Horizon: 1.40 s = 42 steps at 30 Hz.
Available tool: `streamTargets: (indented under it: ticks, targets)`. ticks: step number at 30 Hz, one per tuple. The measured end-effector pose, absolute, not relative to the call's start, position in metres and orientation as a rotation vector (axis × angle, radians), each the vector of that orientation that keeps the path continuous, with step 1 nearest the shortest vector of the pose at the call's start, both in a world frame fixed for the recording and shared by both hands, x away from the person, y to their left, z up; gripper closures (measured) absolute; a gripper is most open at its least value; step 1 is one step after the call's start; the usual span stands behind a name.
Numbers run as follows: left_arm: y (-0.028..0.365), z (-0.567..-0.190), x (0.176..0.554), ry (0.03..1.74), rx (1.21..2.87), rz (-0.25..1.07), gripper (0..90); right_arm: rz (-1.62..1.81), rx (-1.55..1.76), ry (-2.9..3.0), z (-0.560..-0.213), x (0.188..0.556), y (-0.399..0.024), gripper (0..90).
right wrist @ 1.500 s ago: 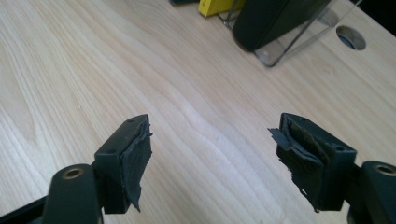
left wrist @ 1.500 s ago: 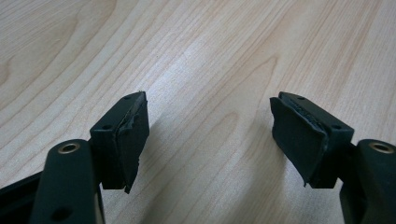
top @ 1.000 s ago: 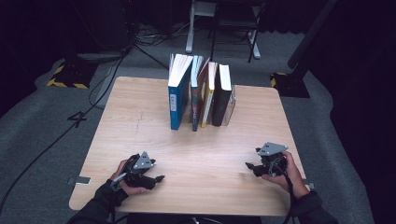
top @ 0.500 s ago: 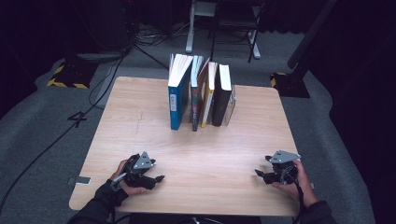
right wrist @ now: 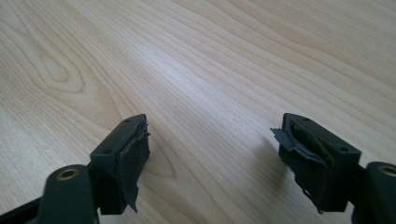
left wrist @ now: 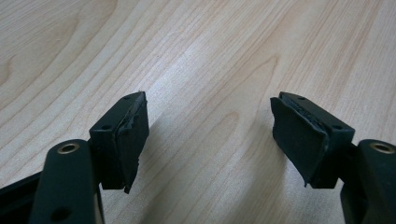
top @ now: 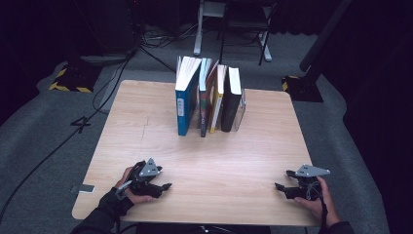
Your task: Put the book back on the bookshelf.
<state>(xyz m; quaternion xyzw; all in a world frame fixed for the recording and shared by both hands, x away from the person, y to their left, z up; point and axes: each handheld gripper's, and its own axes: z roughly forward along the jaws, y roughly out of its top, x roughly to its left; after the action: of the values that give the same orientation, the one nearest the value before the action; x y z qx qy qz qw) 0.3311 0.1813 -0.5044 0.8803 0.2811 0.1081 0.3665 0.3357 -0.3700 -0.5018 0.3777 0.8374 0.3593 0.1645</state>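
Observation:
A row of books (top: 209, 97) stands upright at the back middle of the wooden table (top: 146, 126), a tall blue one (top: 184, 109) at its left end and a black one (top: 231, 105) at its right. My left gripper (top: 165, 187) rests near the front left edge, pointing right, open (left wrist: 210, 135) over bare wood. At the front right corner my right gripper (top: 281, 181) points left, open (right wrist: 212, 149). Its jaws have just been opening, and nothing is between them. Both grippers are far from the books.
Grey carpet surrounds the table, with cables (top: 122, 63) trailing at the back left. A metal stand (top: 229, 29) rises behind the books, and a yellow-and-black taped base (top: 70, 80) sits at the far left. A small grey tag (top: 87, 188) lies by the table's front left corner.
My right gripper has moved to the right and nearer the front edge of the table, sinking a little. The left gripper has stayed where it was.

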Motion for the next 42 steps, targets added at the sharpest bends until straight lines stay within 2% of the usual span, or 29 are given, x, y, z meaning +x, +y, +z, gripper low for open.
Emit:
streamTargets:
  ticks: [42]
  targets:
    - [0.1824,-0.5047,0.3325,0.718,2.262,0.271,26.3,1.042,1.109,2.33,-0.5047,0.3315,-0.3757,23.9]
